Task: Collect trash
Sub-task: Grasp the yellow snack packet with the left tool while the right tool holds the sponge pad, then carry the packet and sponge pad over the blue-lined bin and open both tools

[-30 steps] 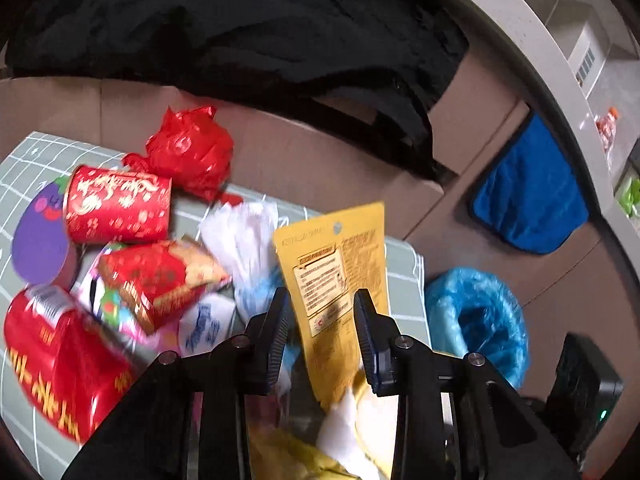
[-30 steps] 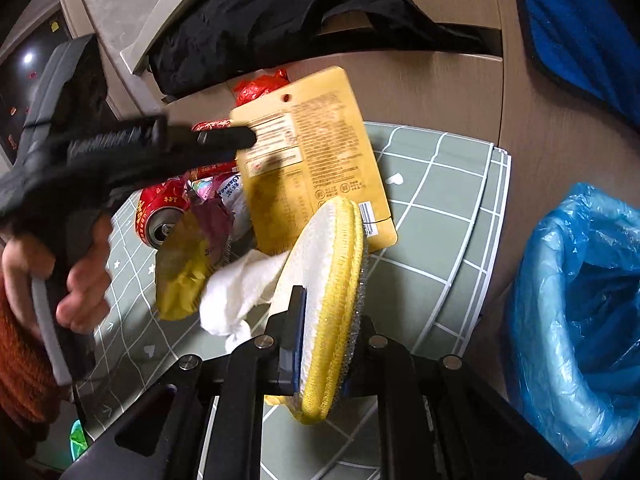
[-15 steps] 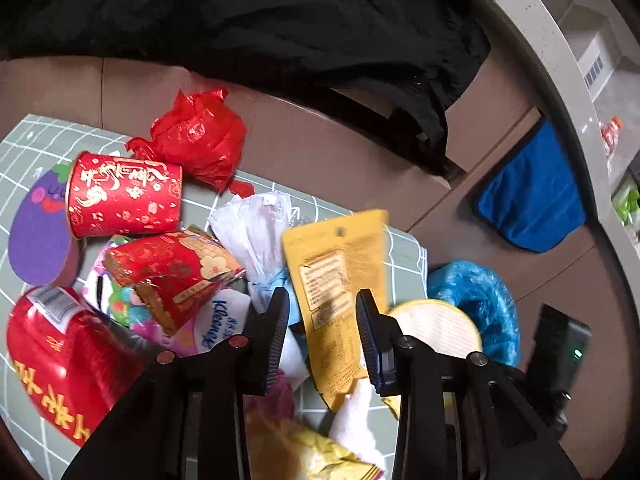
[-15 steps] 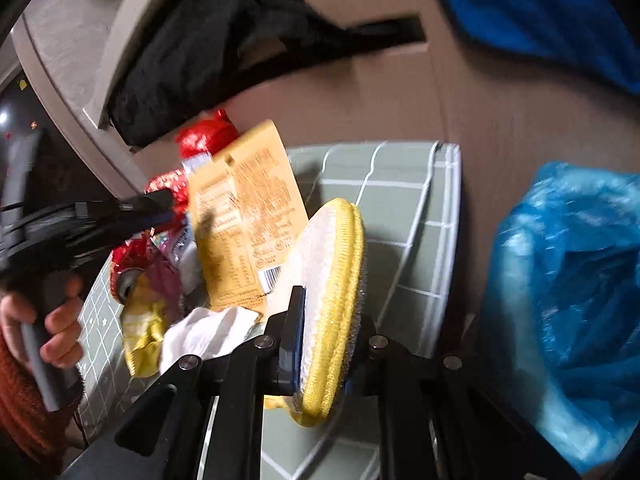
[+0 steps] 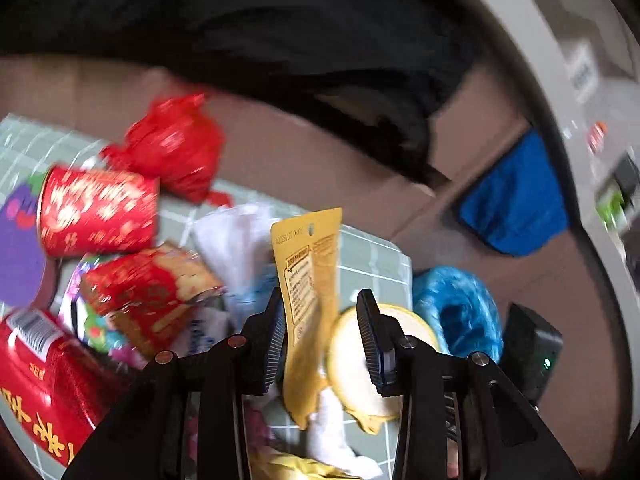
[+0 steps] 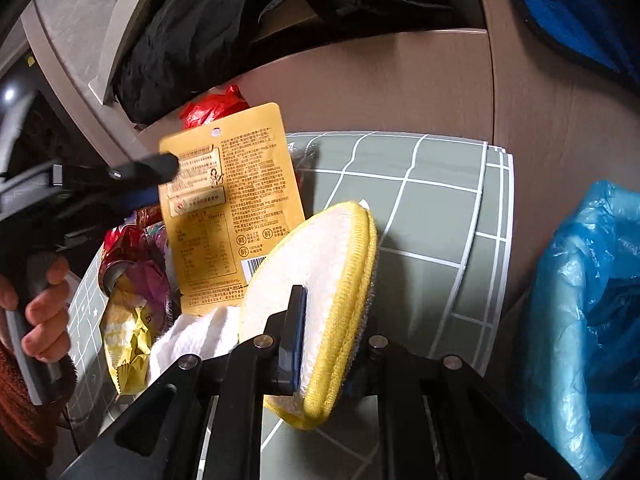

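A yellow snack pouch [image 5: 308, 276] [image 6: 236, 208] stands upright at the edge of a trash pile on the green grid mat [image 6: 432, 208]. My left gripper [image 5: 320, 296] [image 6: 156, 176] is open around it; the pouch sits in the gap, close to the left pad. A round white pad with a yellow rim [image 6: 320, 256] [image 5: 352, 360] is pinched by my shut right gripper [image 6: 334, 308], just right of the pouch. Right of the mat, a blue trash bag [image 6: 580, 300] [image 5: 456, 304] gapes open.
The pile holds a red cup [image 5: 96, 212], a crumpled red bag [image 5: 176, 152], a red wrapper [image 5: 148, 292], white tissue [image 6: 192, 336] and a yellow wrapper [image 6: 128, 336]. Black cloth [image 6: 224, 20] and blue cloth [image 5: 516, 208] hang on the cabinet behind. A hand [image 6: 44, 320] grips the left tool.
The right gripper has carried the round pad into the left wrist view, up beside the yellow pouch. The left gripper has stayed around the pouch.
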The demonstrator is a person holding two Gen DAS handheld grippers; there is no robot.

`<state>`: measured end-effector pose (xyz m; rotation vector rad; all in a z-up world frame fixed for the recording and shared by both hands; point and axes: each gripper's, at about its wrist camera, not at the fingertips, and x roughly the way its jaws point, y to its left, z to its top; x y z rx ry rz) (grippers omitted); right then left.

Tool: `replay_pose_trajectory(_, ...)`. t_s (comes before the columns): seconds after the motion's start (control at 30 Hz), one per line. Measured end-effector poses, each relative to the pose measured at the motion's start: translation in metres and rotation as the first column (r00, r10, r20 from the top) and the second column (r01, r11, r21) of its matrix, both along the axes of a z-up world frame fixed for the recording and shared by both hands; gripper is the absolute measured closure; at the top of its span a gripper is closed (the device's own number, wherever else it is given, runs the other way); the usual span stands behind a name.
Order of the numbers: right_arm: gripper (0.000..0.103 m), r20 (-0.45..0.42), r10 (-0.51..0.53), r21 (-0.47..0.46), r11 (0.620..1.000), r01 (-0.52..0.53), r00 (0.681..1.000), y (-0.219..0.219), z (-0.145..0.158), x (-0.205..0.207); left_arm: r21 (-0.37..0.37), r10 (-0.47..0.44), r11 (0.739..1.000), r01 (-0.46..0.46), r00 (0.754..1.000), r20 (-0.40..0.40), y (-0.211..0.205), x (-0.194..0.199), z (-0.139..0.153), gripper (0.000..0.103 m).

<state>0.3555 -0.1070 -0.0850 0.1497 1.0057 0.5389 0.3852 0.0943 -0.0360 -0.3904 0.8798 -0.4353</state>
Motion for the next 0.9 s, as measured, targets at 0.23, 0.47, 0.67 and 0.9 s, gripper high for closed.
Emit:
replay_pose_trajectory(0.23, 0.089, 0.011, 0.003, -0.016, 1.0, -0.003, 1.0, 0.003, 0.001, -0.001, 0.076, -0.007, 0.997, 0.01, 0.999, -0.035, -0.022, 0.019, -0.01, 0.075)
replay_pose_trajectory(0.47, 0.089, 0.005, 0.018, 0.016, 1.0, -0.018, 1.0, 0.001, 0.012, -0.004, 0.16, 0.019, 0.987, -0.018, 1.0, -0.003, -0.031, 0.017, -0.009, 0.101)
replay_pose_trajectory(0.67, 0.09, 0.135, 0.019, -0.005, 1.0, -0.018, 0.991, 0.001, 0.06, -0.024, 0.212, 0.13, 0.964, -0.163, 0.979, 0.16, -0.014, -0.025, 0.037, 0.102)
replay_pose_trajectory(0.9, 0.09, 0.225, -0.02, 0.005, 1.0, 0.019, 0.974, -0.016, 0.107, -0.046, 0.258, 0.193, 0.922, -0.288, 0.921, 0.337, -0.008, -0.081, 0.083, 0.103)
